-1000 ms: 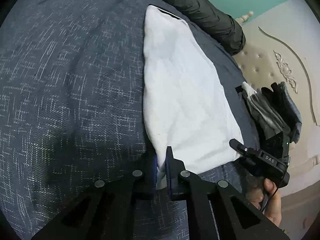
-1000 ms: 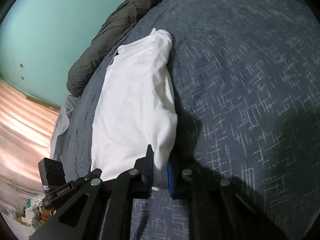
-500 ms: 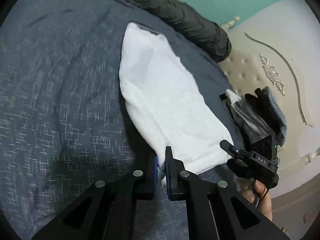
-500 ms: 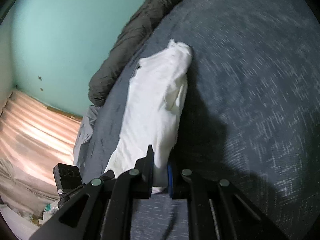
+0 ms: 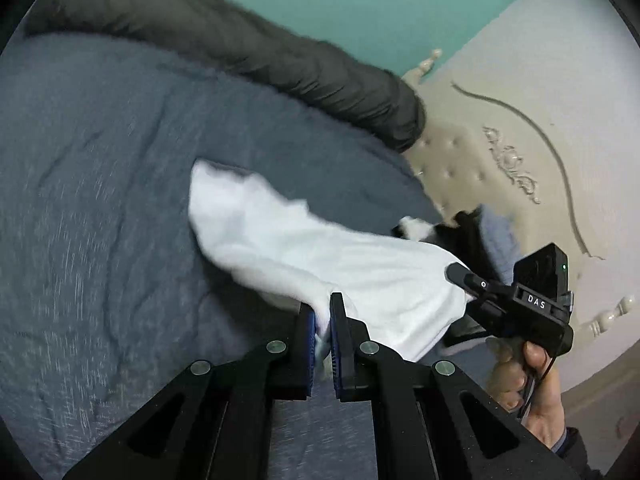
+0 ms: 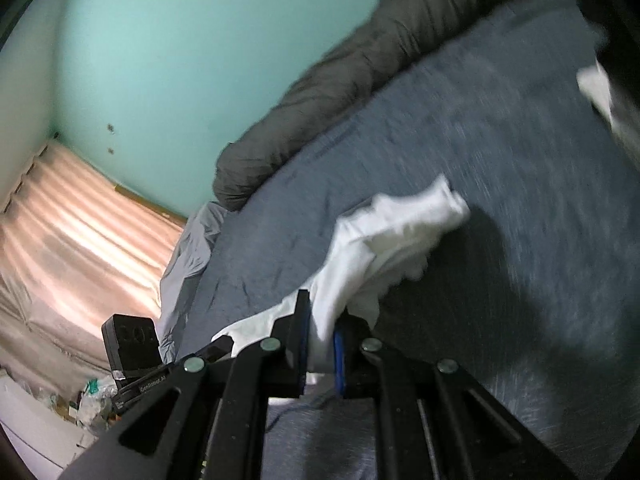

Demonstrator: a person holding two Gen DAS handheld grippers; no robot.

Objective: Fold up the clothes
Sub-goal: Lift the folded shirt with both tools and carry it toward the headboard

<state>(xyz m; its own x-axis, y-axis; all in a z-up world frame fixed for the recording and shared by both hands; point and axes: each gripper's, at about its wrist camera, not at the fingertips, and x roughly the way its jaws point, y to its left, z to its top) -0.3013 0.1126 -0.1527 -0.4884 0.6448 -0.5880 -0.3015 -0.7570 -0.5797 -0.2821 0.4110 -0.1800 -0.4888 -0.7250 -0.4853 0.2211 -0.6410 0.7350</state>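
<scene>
both my jaws clamped on the near hem of the white cotton shirt (image 5: 320,256). since a second ago i've lifted it off the grey-blue bed cover (image 5: 100,240); far end bunches ahead, so fold-over is underway.

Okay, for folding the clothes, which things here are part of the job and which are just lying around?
Part of the job:
white cotton garment
left gripper, shut on it
right gripper, shut on it
blue-grey bedspread under it

Just lying about:
dark grey rolled duvet
pile of dark clothes by the cream tufted headboard
</scene>
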